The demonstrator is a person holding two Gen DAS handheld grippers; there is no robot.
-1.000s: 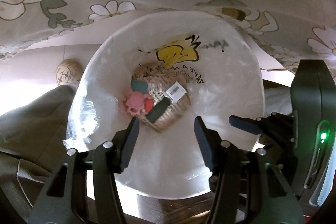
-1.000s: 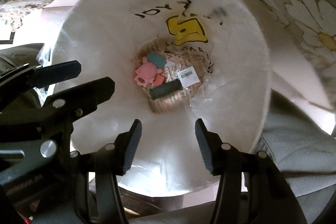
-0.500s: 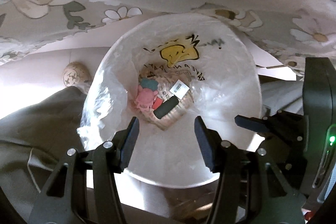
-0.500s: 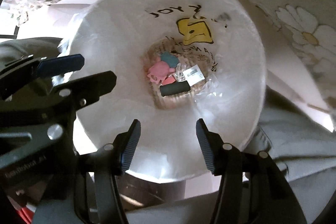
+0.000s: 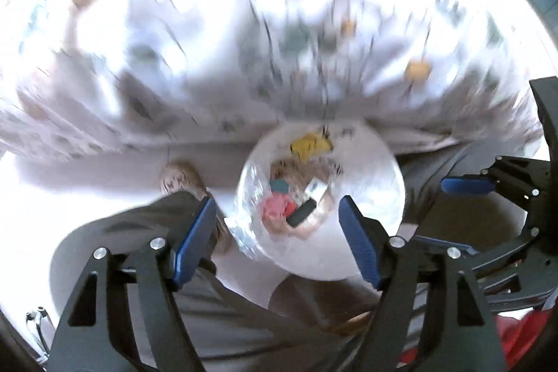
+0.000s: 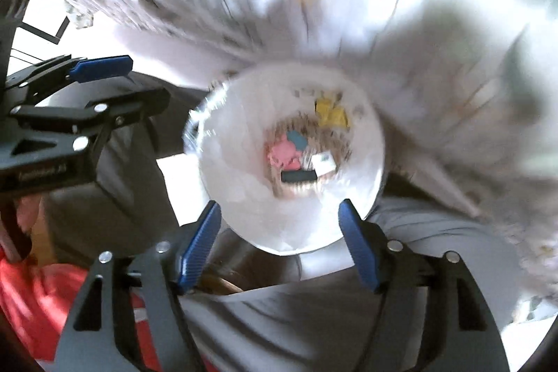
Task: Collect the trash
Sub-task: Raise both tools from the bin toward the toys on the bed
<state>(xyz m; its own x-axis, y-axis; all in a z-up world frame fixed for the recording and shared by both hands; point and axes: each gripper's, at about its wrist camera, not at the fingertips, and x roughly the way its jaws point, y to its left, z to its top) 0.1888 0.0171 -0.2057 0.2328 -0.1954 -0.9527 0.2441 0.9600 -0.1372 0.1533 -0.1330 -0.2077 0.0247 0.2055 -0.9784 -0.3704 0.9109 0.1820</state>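
Left hand-held gripper [image 5: 275, 225]: blue-padded fingers spread wide, nothing held between them. It is seen above the open mouth of the bin, apart from it.

White bin [image 5: 366, 232], lined with a clear plastic bag [image 5: 249, 197]: seen from above in both wrist views, directly ahead of each hand-held gripper, its round rim lying between and beyond the fingertips. A yellow printed mark [image 5: 310, 143] is carried on the inner wall at the far side.

Trash at the bottom of the bin, left to right in the left wrist view: a pink piece [image 5: 273, 208] with a teal piece [image 5: 280, 186] just beyond it, a black oblong piece [image 5: 301, 218], a white label [image 5: 315, 190]. All lie close together, well below both hand-held grippers.

Right hand-held gripper [image 6: 279, 232]: blue-padded fingers spread wide, empty, likewise above the bin and not touching it.

Flowered cloth [image 6: 314, 23]: heavily blurred, beyond the bin's far rim.

Grey fabric [image 6: 314, 319]: at the bin's near side, below the fingers.
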